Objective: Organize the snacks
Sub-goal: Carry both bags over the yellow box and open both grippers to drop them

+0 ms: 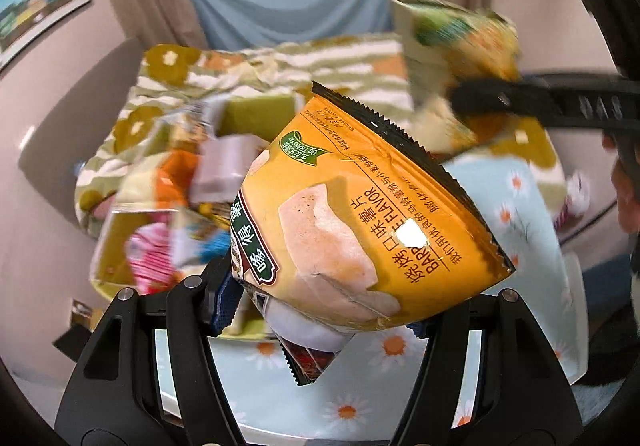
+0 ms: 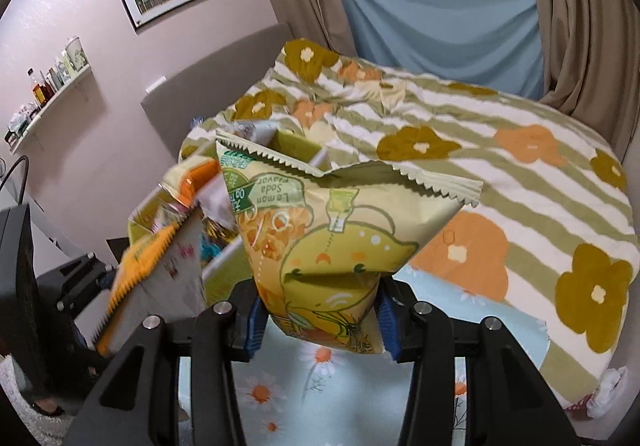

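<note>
The left gripper [image 1: 328, 310] clamps an orange barbecue-flavour crisp bag [image 1: 360, 206]; the right gripper [image 2: 320, 318] clamps a pale yellow lemon-soda snack bag [image 2: 332, 246]; both hang above the daisy-print sheet [image 2: 280, 398], hiding part of the snack-filled green box [image 1: 132, 230] beside the striped floral quilt [image 2: 500, 166].

Pale-yellow lemon soda chip bag [image 2: 328, 246] between right gripper [image 2: 320, 320] jaws, above flowered bedspread [image 2: 500, 166].

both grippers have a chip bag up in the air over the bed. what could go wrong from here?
1. The left gripper pinches only the lower corner of the orange chip bag; the puffy bag tilts far over, so it may slip or swing.
2. The right gripper likewise holds the yellow lemon bag by its bottom edge, which may slip.
3. The snack box looks crowded with packets, so a dropped bag may not settle inside.
</note>
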### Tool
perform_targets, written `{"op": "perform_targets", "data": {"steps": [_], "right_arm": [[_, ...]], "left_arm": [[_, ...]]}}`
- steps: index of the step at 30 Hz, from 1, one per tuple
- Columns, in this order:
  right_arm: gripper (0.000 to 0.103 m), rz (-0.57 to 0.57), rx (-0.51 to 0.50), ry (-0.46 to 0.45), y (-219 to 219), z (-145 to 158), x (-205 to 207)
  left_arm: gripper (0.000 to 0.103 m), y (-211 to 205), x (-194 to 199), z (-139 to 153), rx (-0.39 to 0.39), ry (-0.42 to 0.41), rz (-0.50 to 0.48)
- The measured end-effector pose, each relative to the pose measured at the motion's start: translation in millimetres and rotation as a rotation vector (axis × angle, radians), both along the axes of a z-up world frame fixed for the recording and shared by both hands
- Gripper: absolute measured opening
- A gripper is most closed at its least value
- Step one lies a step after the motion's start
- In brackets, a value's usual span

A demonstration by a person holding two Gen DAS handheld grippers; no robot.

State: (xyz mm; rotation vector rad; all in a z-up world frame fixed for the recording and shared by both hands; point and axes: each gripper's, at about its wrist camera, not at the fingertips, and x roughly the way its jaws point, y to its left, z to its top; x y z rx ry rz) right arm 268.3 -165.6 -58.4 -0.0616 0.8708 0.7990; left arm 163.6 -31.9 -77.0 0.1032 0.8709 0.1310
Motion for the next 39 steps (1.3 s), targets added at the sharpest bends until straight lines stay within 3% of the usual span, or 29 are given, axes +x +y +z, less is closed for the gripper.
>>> {"op": "perform_targets", "data": {"steps": [7,15,18,19,20,22,28,35,39], "right_arm": [[0.043,-0.008,0.04,-0.044,37.6,32.0,-16.2],[0.043,-0.064,0.087,-0.021,112.6,39.1,-24.7],[0.043,-0.091,0.09,-0.003,137.4,36.6,-25.1],[0.043,-0.101,0.09,0.003,144.4,35.6,-25.9],[0.043,-0.114,0.088,0.009,153.1,33.8,-25.5],[0.043,-0.135,0.082,0.017,164.0,30.2,-26.3],[0.043,-0.244,0.07,0.049,181.3,16.2,-32.9],[0.043,-0.333,0.041,0.084,189.2,12.4,-38.3],[0.043,-0.347,0.041,0.081,193.6,16.9,-35.7]], "left_arm": [[0.063,78.9,-5.3,29.6,0.015,-0.055,0.069],[0.064,161.7,17.8,23.4,0.038,0.027,0.024],[0.065,177.4,25.9,9.9,0.035,0.085,-0.007],[0.071,182.2,27.2,5.1,0.029,0.101,-0.02],[0.086,186.9,28.6,-0.8,0.019,0.122,-0.038],[0.103,193.5,26.5,-6.9,0.006,0.123,-0.065],[0.103,206.5,19.6,-22.7,-0.072,0.134,-0.182],[0.103,219.4,7.5,0.9,-0.185,0.07,-0.254],[0.103,221.3,9.3,8.8,-0.183,0.053,-0.259]]}}
